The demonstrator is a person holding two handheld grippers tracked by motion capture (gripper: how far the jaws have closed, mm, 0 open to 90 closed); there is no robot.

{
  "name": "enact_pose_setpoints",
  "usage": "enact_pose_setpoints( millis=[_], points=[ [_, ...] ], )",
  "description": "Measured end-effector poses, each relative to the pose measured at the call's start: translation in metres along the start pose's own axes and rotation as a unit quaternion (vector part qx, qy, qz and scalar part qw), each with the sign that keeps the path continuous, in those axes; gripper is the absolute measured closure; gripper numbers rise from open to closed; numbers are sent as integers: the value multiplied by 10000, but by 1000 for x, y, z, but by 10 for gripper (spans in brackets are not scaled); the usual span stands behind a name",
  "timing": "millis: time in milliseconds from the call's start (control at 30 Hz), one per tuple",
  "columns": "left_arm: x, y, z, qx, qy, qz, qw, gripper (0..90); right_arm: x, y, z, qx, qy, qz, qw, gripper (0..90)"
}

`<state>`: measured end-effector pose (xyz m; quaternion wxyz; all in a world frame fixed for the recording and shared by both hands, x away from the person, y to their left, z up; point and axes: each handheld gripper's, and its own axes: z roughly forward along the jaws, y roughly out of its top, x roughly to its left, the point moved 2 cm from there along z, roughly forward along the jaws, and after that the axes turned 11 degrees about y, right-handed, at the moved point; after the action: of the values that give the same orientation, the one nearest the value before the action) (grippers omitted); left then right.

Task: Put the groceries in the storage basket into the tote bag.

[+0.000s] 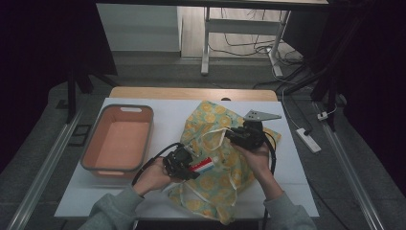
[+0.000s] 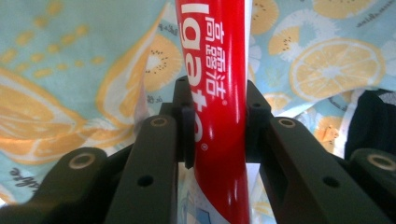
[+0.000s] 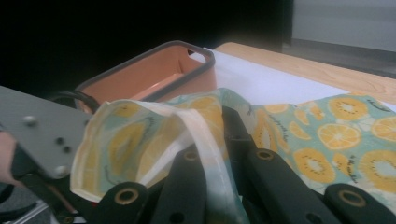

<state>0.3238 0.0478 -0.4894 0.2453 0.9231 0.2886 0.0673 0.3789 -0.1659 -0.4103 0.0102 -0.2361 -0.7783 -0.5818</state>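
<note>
While right gripper pinches bag (rim lifted), left gripper clamps toothpaste.

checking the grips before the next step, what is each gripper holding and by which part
The left gripper is shut on the toothpaste box, clamped across its narrow sides near one end. The right gripper pinches the fruit-print bag by its white-trimmed opening edge.

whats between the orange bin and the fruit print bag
Only bare white table; in the high view the orange bin and the bag lie apart.
</note>
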Motion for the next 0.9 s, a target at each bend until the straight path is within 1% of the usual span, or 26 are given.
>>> enact_pose_setpoints(
  millis=[133,233,300,367,433,567,633,700,733,767,800,867,900],
  points=[
    [1,5,5,10,57,-86,9999,729,2,0,2,-42,95,29,9999,886],
    [2,13,5,-90,76,-178,9998,728,6,1,3,-85,178,58,9998,886],
    [3,20,4,-207,128,-232,9994,728,8,1,5,-98,225,67,9997,886],
    [3,28,5,-309,86,-361,9988,727,9,0,7,-79,257,58,9996,886],
    [2,35,9,-380,16,-404,9985,727,11,0,9,-66,274,56,9996,886],
    [0,49,19,-469,7,-542,9974,725,11,-1,10,-55,294,58,9995,886],
    [-1,54,27,-533,7,-651,9965,725,11,-1,10,-67,289,68,9995,886],
    [-1,57,36,-633,-2,-784,9949,725,10,-1,9,-87,262,57,9996,886],
    [-2,59,40,-736,13,-898,9932,725,10,-2,9,-101,239,64,9996,886],
    [-2,60,44,-777,-14,-959,9923,724,9,-2,8,-109,218,66,9997,886],
    [-2,62,47,-812,-27,-1008,9916,723,7,-2,7,-126,197,96,9997,886],
    [-4,65,54,-905,67,-1068,9901,723,6,-2,7,-136,177,109,9997,886],
    [-5,66,57,-909,79,-1099,9897,722,6,-3,7,-146,162,122,9997,886]
  ],
)
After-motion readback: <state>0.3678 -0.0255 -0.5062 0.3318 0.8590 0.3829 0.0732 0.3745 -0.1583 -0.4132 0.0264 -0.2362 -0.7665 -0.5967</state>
